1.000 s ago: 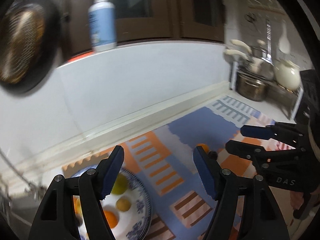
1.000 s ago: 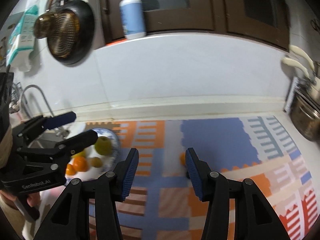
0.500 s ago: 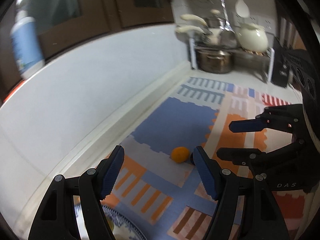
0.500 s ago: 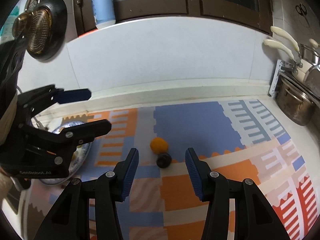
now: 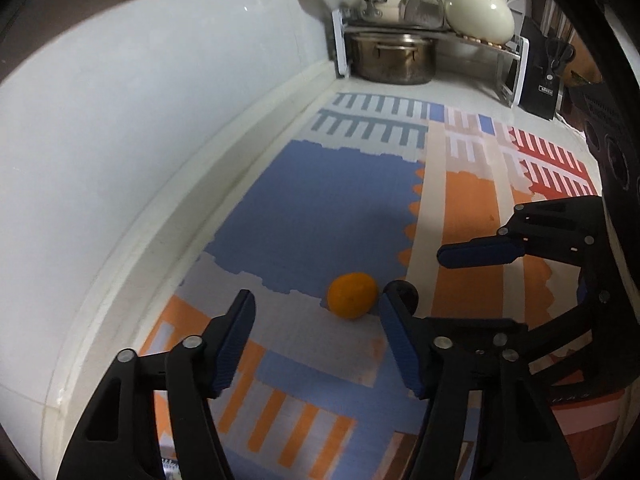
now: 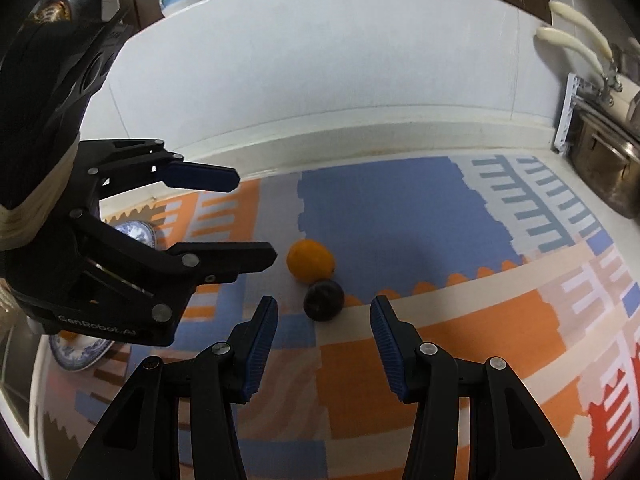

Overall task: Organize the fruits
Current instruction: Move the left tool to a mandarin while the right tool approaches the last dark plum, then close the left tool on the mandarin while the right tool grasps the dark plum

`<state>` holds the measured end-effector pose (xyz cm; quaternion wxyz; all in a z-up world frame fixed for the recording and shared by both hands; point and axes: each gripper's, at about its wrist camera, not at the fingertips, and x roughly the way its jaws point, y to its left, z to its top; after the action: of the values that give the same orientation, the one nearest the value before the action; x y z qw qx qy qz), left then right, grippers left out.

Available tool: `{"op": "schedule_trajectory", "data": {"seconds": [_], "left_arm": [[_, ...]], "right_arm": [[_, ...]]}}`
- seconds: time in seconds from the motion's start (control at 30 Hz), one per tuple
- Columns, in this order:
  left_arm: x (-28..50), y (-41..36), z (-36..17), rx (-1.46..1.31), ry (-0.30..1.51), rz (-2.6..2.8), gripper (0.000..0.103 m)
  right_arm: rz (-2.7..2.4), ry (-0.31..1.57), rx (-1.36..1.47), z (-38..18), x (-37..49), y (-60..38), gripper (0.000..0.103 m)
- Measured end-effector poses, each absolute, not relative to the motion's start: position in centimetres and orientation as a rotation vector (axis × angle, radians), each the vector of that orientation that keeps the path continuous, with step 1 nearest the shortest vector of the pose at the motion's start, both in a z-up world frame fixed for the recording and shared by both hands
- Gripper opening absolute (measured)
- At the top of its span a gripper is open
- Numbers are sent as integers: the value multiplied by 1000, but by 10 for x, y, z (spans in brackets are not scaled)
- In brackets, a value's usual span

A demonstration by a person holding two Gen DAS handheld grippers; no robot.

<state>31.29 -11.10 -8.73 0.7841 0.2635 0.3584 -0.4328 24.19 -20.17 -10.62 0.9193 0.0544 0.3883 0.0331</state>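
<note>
An orange and a dark plum lie side by side on the patterned mat. My left gripper is open with its jaws closing. The orange sits just beyond its tips, untouched. Its right finger half hides the plum. My right gripper is open and low over the mat, and the plum lies just ahead of the gap. In the right wrist view the left gripper comes in from the left. A blue-and-white plate lies behind it, mostly hidden.
The white wall with a raised ledge runs along the back of the counter. At the far right end, a rack holds a steel pot and a white teapot. A black knife block stands beside it.
Both grippers have come down and closer to the orange and plum. The left view has swung right, away from the plate, and its jaws stand narrower. The right jaws look unchanged.
</note>
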Motion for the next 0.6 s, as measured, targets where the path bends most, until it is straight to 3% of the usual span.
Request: {"op": "schedule_trajectory", "data": {"seconds": [0.2, 0.37, 0.47, 0.6], "left_arm": [[329, -121, -101, 530, 856, -982, 51], [340, -128, -109, 470, 939, -1021, 45], [345, -134, -113, 440, 981, -1033, 43], [341, -143, -116, 463, 987, -1031, 42]], "right_arm": [[77, 821, 124, -117, 253, -203, 49], [87, 837, 124, -125, 260, -201, 42], [92, 851, 136, -128, 264, -202, 30], [78, 848, 131, -127, 260, -206, 28]]}}
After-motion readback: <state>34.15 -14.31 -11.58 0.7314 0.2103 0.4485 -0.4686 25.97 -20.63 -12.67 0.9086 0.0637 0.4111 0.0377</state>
